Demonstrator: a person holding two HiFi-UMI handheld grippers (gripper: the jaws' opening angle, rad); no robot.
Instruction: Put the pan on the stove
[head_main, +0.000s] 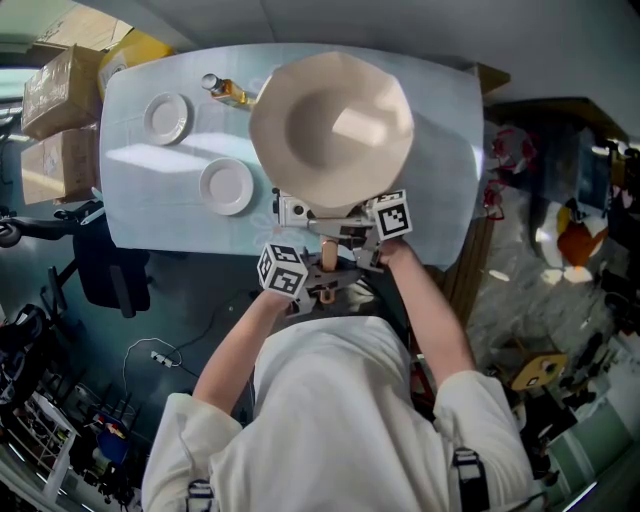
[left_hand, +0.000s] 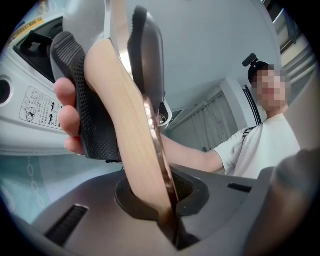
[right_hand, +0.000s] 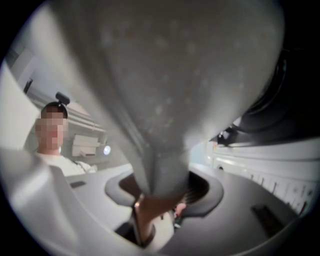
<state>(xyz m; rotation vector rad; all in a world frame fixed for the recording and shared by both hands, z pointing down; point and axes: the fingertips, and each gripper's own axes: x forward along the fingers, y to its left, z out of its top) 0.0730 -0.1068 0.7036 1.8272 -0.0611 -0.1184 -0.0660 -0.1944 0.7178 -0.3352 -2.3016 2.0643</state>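
Observation:
The cream pan hangs above the table, bowl facing up, its grey underside filling the right gripper view. Its wooden handle points toward the person. My left gripper is shut on the handle's end, and the wooden handle runs down between the left gripper's jaws. My right gripper is shut on the handle further up, near the bowl, where the neck drops into the right gripper. Its black pads press both sides. A white appliance, perhaps the stove, shows partly under the pan.
Two white plates and a bottle lie on the pale blue table, left of the pan. Cardboard boxes stand at far left, a black chair by the table's near left corner, clutter on the floor at right.

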